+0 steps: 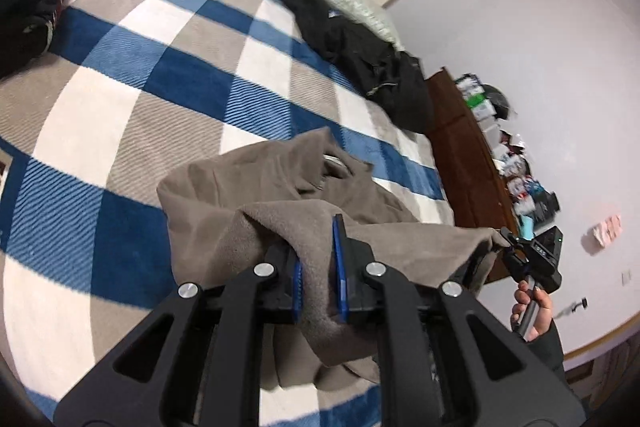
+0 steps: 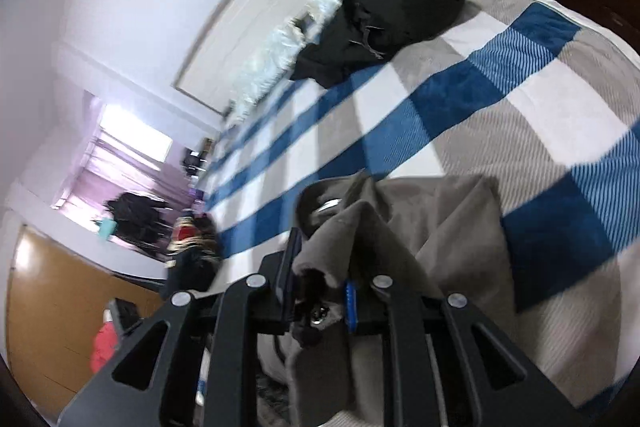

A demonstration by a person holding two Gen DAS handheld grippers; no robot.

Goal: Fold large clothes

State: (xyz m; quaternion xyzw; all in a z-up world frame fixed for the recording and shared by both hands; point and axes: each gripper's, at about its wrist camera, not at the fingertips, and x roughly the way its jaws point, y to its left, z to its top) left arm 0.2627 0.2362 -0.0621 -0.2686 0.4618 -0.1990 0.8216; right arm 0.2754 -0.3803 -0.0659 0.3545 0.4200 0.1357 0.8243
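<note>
While both grippers' fingers point(image 1: 340, 267) clamp the brown garment point(image 1: 256, 187), a checked blanket point(image 1: 160, 75) covers the bed.

A taupe garment point(image 1: 280, 195) lies on a blue, white and grey checked blanket point(image 1: 168, 75) beside black clothing point(image 1: 360, 59).

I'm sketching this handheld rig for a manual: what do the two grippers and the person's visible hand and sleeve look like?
Both the left gripper and right gripper are matte black, with slotted linkage bars, round silver pivot pins and ribbed blue finger pads. The person's hand emerges from a dark sleeve. No cables visible.
</note>
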